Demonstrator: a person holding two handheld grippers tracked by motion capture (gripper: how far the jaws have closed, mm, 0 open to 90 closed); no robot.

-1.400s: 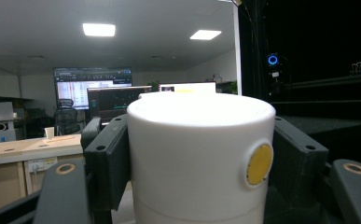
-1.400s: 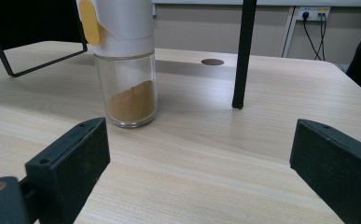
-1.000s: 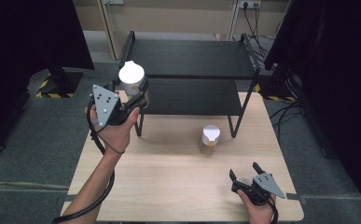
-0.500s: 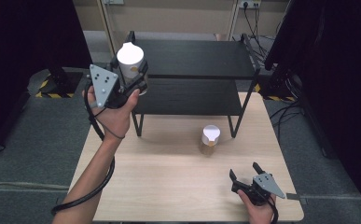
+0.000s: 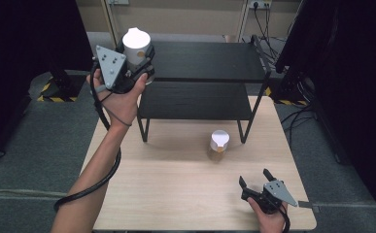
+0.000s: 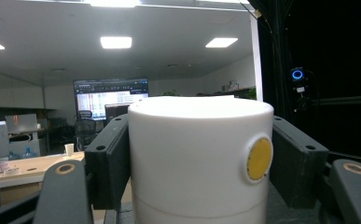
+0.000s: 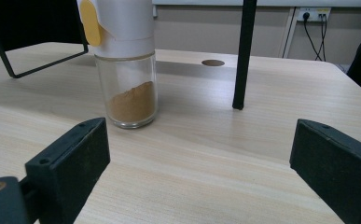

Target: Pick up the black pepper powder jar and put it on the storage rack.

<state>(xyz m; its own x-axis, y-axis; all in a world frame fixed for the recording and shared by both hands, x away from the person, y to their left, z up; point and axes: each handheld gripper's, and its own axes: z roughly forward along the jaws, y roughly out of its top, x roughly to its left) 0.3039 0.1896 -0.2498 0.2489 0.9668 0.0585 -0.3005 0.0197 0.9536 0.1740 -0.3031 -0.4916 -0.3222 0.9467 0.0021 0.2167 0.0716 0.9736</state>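
My left gripper [image 5: 138,58] is raised beside the left end of the black two-tier shelf [image 5: 210,62], level with its top tier, and is shut on a white-capped jar [image 5: 136,44]. In the left gripper view the jar's white cap [image 6: 199,158] with a yellow round button sits clamped between both jaws. A second spice jar [image 5: 218,145], white cap over glass with brown powder [image 7: 131,101], stands on the wooden table [image 5: 176,194] in front of the shelf. My right gripper [image 5: 256,178] rests low at the table's front right, open, with nothing between its jaws.
The shelf's black legs [image 7: 242,56] stand on the table just behind the standing jar. Grey carpet surrounds the table, with dark panels at both sides. A cable [image 5: 88,189] trails from the left gripper along the forearm.
My left gripper has risen with the white-capped jar, from the lower tier's height to the shelf's top tier, moving slightly away. The right gripper and the standing jar have kept still.
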